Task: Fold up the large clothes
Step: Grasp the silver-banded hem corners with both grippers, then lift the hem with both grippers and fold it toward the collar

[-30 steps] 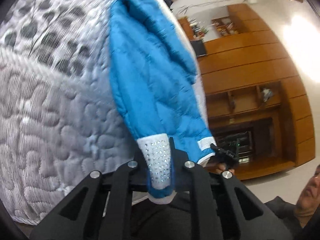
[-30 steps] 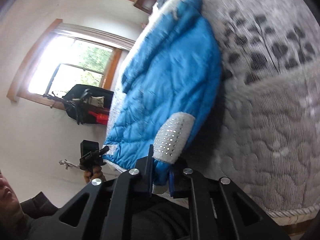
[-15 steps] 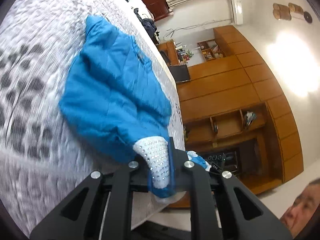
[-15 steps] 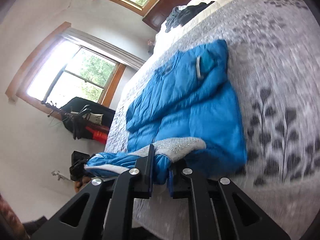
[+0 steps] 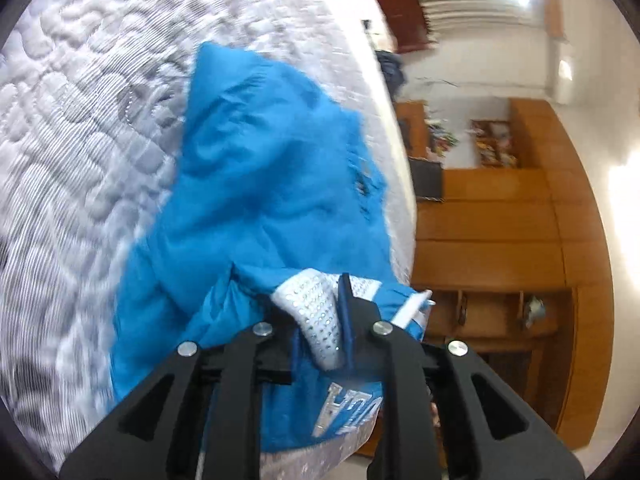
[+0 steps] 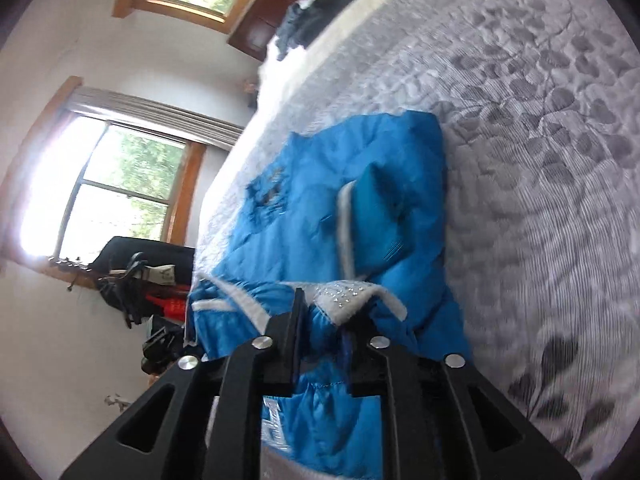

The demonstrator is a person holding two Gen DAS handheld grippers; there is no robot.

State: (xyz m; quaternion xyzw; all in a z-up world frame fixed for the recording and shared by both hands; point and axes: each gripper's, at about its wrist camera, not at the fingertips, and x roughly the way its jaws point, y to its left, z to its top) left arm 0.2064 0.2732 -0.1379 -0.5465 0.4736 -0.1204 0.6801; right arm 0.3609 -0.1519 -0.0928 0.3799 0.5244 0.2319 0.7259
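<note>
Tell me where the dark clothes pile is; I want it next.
In the right wrist view, the dark clothes pile lies at the bed's far end, beyond the blue jacket.

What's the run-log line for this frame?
stage: folding hem up | left gripper: shut on blue jacket | right gripper: shut on blue jacket | surface: quilted bed

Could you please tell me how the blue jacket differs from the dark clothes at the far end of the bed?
The blue jacket is bright, large and near, clamped by the left gripper and right gripper. The dark clothes are small in view, bunched in a heap and untouched. Both rest on the grey quilted bedspread.
</note>
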